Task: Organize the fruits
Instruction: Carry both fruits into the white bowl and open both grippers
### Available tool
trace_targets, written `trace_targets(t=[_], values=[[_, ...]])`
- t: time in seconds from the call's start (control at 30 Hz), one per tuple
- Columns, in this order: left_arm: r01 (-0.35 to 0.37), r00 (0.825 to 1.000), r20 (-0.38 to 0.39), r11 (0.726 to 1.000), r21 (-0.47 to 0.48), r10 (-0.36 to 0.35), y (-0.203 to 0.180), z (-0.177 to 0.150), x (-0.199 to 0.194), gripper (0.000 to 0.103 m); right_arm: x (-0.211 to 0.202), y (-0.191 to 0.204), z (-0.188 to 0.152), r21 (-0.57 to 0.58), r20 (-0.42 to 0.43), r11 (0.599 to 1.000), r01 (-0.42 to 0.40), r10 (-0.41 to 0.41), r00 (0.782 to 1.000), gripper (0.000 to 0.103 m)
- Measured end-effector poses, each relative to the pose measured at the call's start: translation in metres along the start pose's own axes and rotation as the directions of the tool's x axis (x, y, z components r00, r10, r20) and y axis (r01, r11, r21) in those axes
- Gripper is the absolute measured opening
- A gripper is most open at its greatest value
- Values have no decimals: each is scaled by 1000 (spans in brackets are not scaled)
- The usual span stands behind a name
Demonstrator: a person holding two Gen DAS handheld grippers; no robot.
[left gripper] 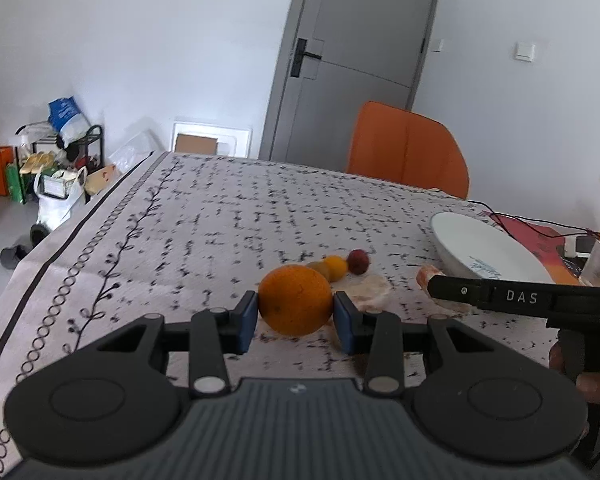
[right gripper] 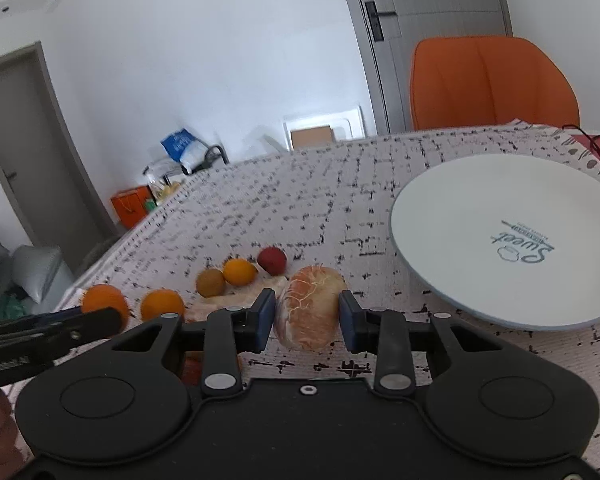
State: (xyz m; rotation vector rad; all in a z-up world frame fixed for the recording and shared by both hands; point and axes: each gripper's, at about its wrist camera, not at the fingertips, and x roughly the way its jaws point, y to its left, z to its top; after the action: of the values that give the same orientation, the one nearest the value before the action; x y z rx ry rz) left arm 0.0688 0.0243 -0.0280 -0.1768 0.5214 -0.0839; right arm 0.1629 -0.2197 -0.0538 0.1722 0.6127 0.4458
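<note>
Left wrist view: left gripper (left gripper: 295, 321) clenched on orange (left gripper: 295, 299), left of white plate (left gripper: 488, 254). Right gripper (right gripper: 307, 319) straddling peeled grapefruit segment (right gripper: 310, 307) just left of plate (right gripper: 460, 216); pads (right gripper: 266, 320) look apart, contact unclear. Small fruits beyond.

Black left gripper (left gripper: 295, 316), blue pads (left gripper: 247, 322), silver screws

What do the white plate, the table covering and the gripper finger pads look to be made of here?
White plate: likely glazed ceramic; smooth, faintly glossy, with printed lettering.
Table covering: woven fabric, matte, with a visible weave and a printed black pattern.
Pads on the right gripper fingers: blue, matte, probably rubber or soft plastic, on black plastic-looking arms.
</note>
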Motion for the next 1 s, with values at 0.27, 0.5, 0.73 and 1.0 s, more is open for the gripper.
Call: trace_targets(t=[0.27, 0.5, 0.73, 1.0], values=[[37, 999, 10, 998, 52, -38, -28, 9, 5, 39, -23, -14, 6, 40, 66, 999, -27, 24, 998, 32], [79, 997, 12, 992, 102, -81, -58, 18, 14, 39, -43, -35, 8, 65, 117, 998, 6, -14, 993, 32], [117, 993, 3, 981, 153, -119, -87, 22, 26, 39, -53, -64, 7, 100, 140, 994, 35, -49, 989, 30], [133, 991, -10, 972, 193, -134, -115, 25, 39, 39, -69, -90, 8, 134, 195, 990, 36, -62, 979, 30]])
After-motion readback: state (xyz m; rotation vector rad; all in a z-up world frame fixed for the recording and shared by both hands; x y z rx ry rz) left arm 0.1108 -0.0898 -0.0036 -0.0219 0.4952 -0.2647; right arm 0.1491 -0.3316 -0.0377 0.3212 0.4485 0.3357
